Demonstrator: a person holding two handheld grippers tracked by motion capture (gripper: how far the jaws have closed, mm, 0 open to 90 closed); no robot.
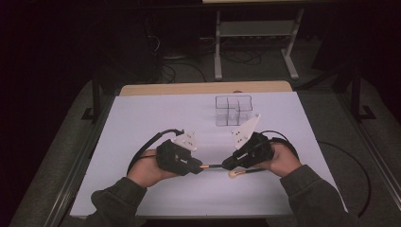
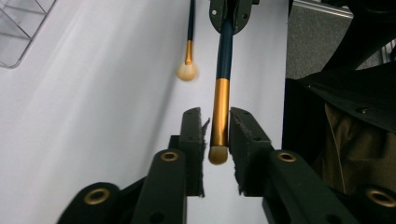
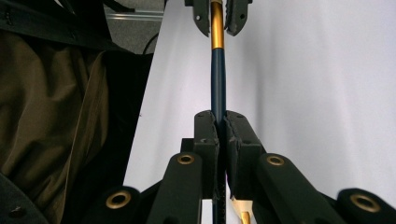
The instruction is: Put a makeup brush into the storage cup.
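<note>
A person sits at a table [image 1: 142,118] with a white top and holds a gripper in each hand. The two grippers point at each other near the middle of the table, close to the person.

The right gripper [image 3: 220,122] is clamped tight on the dark blue handle of a brush [image 3: 217,70]. The handle runs straight out from between its jaws toward the other gripper. In the high view, this brush [image 1: 213,166] hangs level, just above the table, as a bridge between the two grippers.

The left gripper [image 2: 215,122] has its jaws narrow, one on each side of the brush's gold part [image 2: 219,112]. A thin gap shows on both sides, so the pads do not seem to press on it. The small pale tip of the brush sits between the jaws.

A second brush [image 1: 243,173] lies flat on the table, just nearer to the person than the first one. It is below the right gripper, with its fluffy round tip pointing left. In the left gripper view, this second brush [image 2: 188,51] lies beside the held one, not touching it.

A clear box [image 1: 233,110] with little rooms inside stands farther back on the table, behind the right gripper.
</note>
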